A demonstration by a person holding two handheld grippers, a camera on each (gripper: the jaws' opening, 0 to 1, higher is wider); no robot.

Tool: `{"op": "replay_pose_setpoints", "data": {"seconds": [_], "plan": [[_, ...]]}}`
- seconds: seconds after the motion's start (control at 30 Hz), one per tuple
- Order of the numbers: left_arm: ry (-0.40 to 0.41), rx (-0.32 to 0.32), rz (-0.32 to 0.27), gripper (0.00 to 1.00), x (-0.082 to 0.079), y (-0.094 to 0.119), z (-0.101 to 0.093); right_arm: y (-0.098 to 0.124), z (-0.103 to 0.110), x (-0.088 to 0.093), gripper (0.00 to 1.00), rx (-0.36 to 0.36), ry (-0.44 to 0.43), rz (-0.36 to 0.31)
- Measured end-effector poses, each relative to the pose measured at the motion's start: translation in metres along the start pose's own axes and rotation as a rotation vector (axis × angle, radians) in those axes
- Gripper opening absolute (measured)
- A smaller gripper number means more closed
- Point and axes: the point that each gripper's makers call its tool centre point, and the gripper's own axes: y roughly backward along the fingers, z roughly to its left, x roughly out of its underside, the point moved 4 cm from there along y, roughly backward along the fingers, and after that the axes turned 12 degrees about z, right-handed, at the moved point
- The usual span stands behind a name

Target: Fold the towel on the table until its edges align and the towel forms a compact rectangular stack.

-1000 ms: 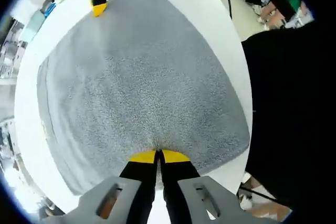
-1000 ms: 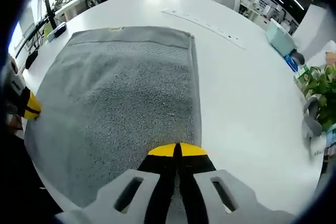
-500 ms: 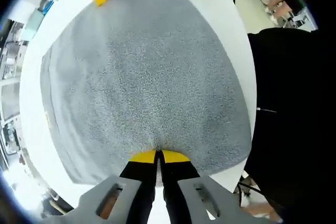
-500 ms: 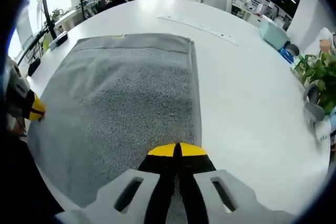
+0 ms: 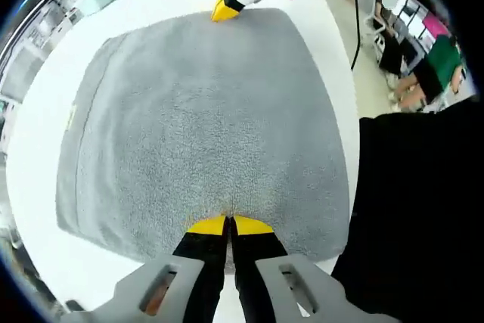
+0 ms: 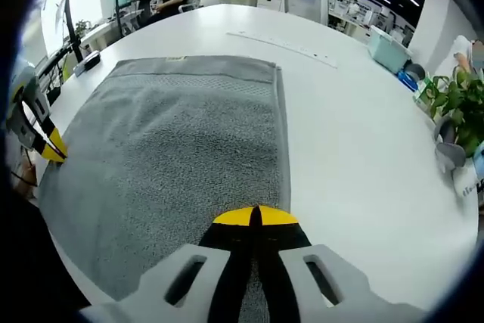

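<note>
Since a second ago the towel [image 5: 204,119] lies as before, flat on the white tabletop [image 6: 363,126]; only the cameras have swung. Each near corner is hidden under yellow tips. The left hand-held gripper [image 5: 229,223] and right hand-held gripper [image 6: 255,215] stay clamped on the towel's near edge.

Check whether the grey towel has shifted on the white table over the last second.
Cannot tell. In the right gripper view the grey towel lies much as before against the white table and its far strip; the views themselves shifted. Both grippers stay clamped on its near edge.
</note>
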Motion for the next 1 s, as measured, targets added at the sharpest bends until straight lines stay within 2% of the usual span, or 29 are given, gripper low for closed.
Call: {"op": "replay_pose_setpoints", "data": {"seconds": [0.1,0.23,0.33,0.4,0.67,0.87,1.0], "plan": [[0.086,0.044,-0.073,0.02,0.007,0.000,-0.004,0.002,0.003,0.003,0.00,-0.017,0.012,-0.006],[0.082,-0.005,-0.129,0.02,0.010,0.000,-0.006,0.004,0.008,0.007,0.00,-0.012,0.021,0.001],[0.075,-0.031,-0.130,0.02,0.013,0.001,-0.011,0.006,0.012,0.011,0.00,-0.001,0.042,-0.002],[0.102,-0.038,-0.145,0.02,0.016,0.001,-0.011,0.008,0.014,0.014,0.00,-0.002,0.043,-0.010],[0.131,-0.027,-0.157,0.02,0.021,0.002,-0.011,0.013,0.020,0.024,0.00,-0.029,0.026,-0.038],[0.065,-0.104,-0.115,0.02,0.018,0.002,-0.015,0.014,0.021,0.027,0.00,-0.030,0.018,-0.052],[0.037,-0.125,-0.109,0.02,0.018,0.002,-0.016,0.015,0.021,0.031,0.00,-0.026,0.008,-0.064]]}}
